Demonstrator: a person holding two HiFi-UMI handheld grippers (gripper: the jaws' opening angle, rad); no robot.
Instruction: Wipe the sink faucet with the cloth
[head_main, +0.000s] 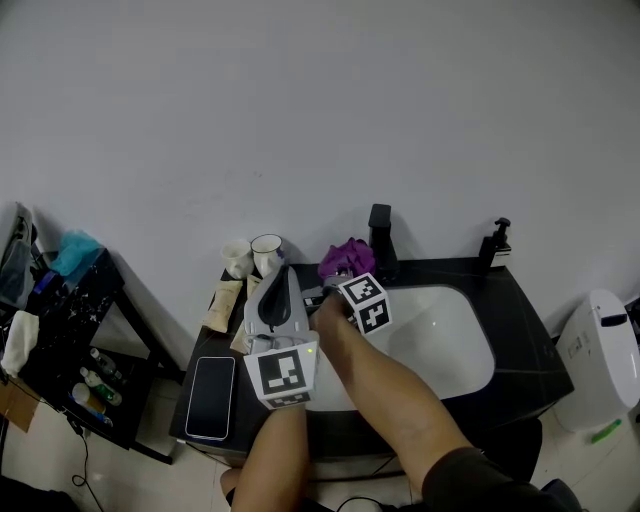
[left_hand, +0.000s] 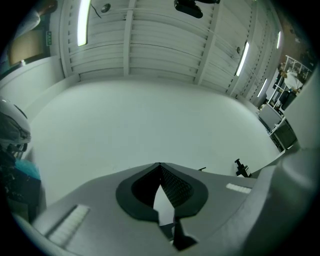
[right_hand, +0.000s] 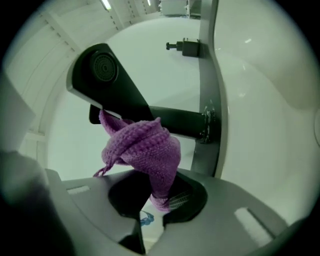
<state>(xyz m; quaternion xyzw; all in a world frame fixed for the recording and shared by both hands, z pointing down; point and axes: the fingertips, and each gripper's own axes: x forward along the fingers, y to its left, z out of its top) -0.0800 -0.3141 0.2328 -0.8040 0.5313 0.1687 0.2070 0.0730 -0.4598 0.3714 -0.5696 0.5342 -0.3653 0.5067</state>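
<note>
Right gripper (right_hand: 156, 202) — clamped on cloth (right_hand: 144, 149), the purple bunch standing proud of the jaws and close against the faucet (right_hand: 116, 89) spout; contact not certain. Advice: press the bunch onto the spout, then stroke along it with a firm grip, so no bare jaw scrapes the finish. Right forearm reaches diagonally over sink (head_main: 455, 345) to the back rim. Left gripper (left_hand: 160, 166) — jaws together, empty, aimed at the wall.

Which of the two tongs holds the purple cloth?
The right tongs, shut on the purple cloth by the black faucet; the left tongs are shut and empty.
</note>
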